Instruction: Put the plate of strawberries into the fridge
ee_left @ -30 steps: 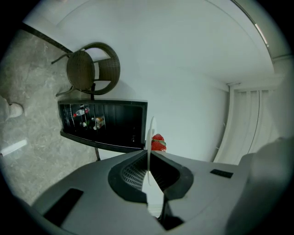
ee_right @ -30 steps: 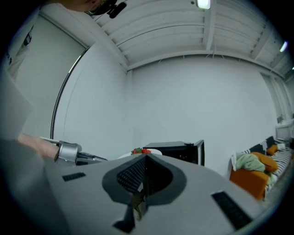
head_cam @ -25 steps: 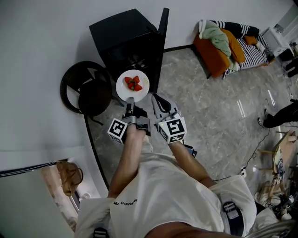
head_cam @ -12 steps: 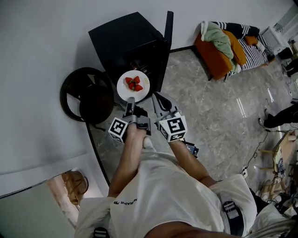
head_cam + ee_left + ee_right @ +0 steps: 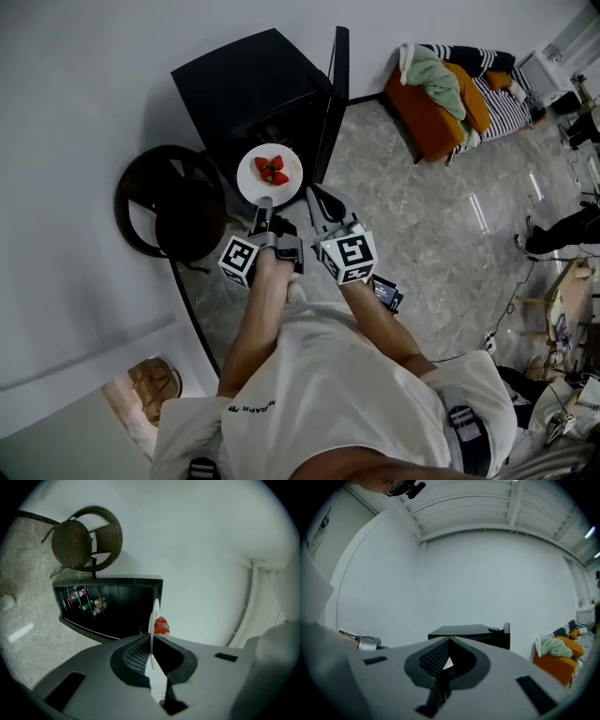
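Fridge ahead, plate in left tool

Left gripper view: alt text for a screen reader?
The left gripper clamps the rim of a white plate, seen edge-on, with strawberries on it. Ahead stands a black fridge holding drinks, a wicker chair beside it.
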### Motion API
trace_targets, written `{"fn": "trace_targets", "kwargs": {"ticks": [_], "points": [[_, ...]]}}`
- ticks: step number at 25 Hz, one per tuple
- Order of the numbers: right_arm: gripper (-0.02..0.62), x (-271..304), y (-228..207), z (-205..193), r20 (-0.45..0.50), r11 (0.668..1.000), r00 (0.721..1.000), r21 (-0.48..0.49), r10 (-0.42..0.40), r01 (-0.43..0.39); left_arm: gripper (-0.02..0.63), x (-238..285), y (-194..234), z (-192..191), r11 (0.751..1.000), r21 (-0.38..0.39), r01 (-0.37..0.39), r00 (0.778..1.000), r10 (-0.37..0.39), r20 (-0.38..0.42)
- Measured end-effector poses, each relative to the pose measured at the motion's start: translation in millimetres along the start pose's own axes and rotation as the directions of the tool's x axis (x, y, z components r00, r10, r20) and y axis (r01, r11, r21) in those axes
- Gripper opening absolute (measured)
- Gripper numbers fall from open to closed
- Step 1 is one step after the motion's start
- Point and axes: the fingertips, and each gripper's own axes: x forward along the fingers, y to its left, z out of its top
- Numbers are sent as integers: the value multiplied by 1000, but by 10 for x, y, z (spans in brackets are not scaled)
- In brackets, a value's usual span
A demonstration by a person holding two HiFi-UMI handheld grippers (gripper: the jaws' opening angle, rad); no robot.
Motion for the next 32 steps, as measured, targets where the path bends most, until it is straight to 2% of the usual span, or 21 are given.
{"fn": "trace_targets", "kwargs": {"ticks": [11, 19, 22, 32], "points": [[12, 148, -92, -36, -16, 1000, 1000, 8, -3, 3, 11, 123, 94, 12, 1000, -3, -19, 1000, 19, -15], [12, 254, -302, -124, -22, 999, 1000, 34, 16, -15, 11, 259, 166, -67, 1000, 9, -26, 1000, 26, -5], [12, 288, -339, -126, -3, 999, 999, 15, 33, -33, 11, 331, 198, -103, 1000, -5, -15, 1000, 15, -16], [12, 362, -439, -333, -17, 999, 999, 7, 47, -47, 11, 404, 364, -81, 999, -6, -36, 999, 36, 19]]}}
